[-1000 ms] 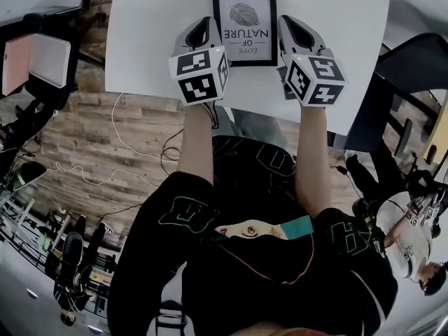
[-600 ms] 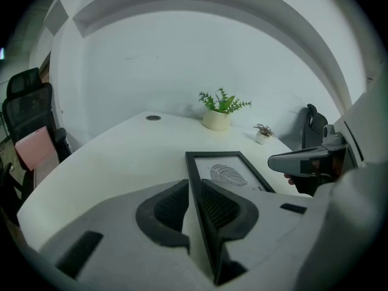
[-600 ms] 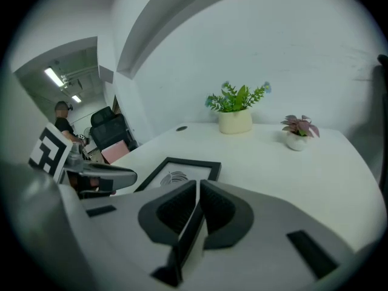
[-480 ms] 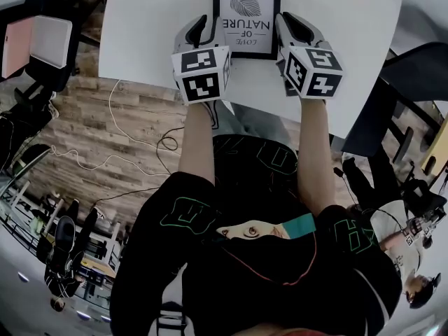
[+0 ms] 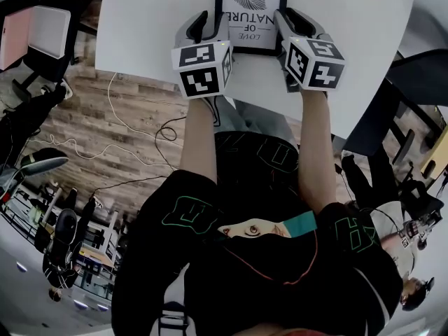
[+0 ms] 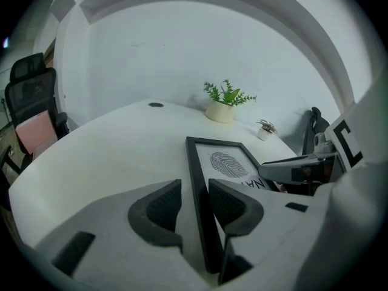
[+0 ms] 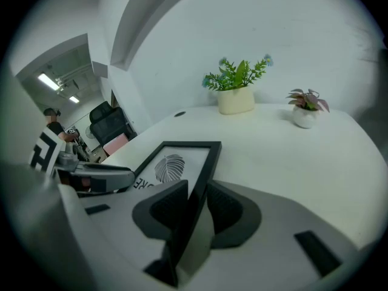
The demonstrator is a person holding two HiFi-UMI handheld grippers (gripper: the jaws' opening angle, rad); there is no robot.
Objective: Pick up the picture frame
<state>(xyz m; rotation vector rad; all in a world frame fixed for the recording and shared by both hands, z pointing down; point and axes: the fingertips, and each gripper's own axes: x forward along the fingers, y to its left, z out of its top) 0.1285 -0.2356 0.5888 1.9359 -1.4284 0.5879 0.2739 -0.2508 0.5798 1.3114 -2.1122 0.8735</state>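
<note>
Left gripper view: left gripper (image 6: 194, 204) jaws apart, just opened, left edge of picture frame (image 6: 229, 161) between them. Same at right gripper (image 7: 196, 206), jaws astride the right edge. Frame lies on white table (image 6: 109, 150).

Black short-sleeved top (image 5: 280, 278) with green outline print, grey left gripper (image 5: 212, 21) and right gripper (image 5: 289, 19), black-and-white marker cubes (image 5: 203, 68)

A white table (image 5: 147, 26) fills the top of the head view, bearing a black picture frame (image 5: 250, 12) flat at top centre, while the right gripper view's upper centre shows a green plant (image 7: 237, 90) and, to its right, a smaller plant (image 7: 306, 111).
</note>
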